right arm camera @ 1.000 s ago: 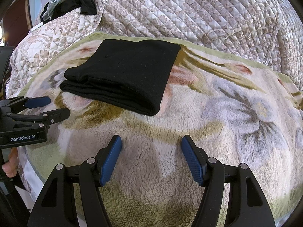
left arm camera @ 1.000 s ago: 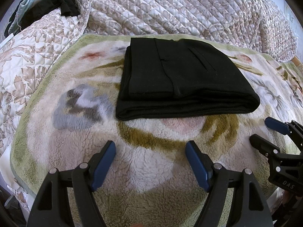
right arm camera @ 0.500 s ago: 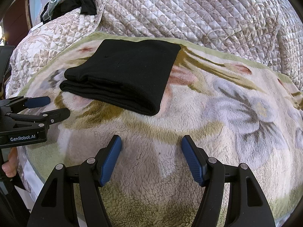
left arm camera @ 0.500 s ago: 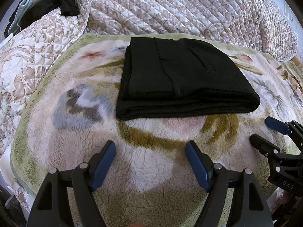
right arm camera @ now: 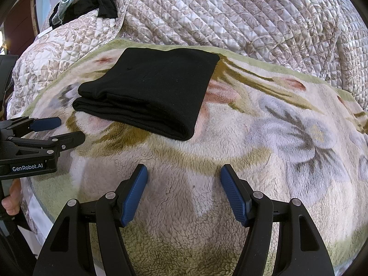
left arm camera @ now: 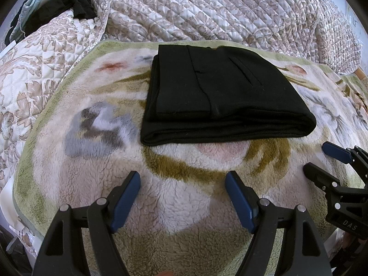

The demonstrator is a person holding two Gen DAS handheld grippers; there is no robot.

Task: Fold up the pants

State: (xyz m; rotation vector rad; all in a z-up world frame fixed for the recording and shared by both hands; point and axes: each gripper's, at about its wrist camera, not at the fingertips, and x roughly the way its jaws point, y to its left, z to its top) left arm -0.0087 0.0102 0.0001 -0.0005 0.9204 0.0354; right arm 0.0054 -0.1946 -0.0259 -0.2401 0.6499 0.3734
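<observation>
Resting folded on a fleece blanket (left arm camera: pixel 96 184) over a bed: black pants (left arm camera: pixel 220 96), with two sets of tongs hovering short of them.

Lying as a compact stacked rectangle toward the far edge of the blanket, nearer its far left corner, just before the quilted cover (left arm camera: pixel 207 11) behind. Left tongs (left arm camera: pixel 182 196) spread apart and empty over bare fleece near the blanket's near edge; right tongs (right arm camera: pixel 184 194) likewise apart, holding nothing, beside them. Judged as done or nearly done, so the main risk lies in any further touch: pinching only the top layer and lifting could peel the stack open, and dragging across the clingy pile could skew the uneven layered edges at the near left. Unrelated dark clothing (left arm camera: pixel 78 7) heaped at the far left.
</observation>
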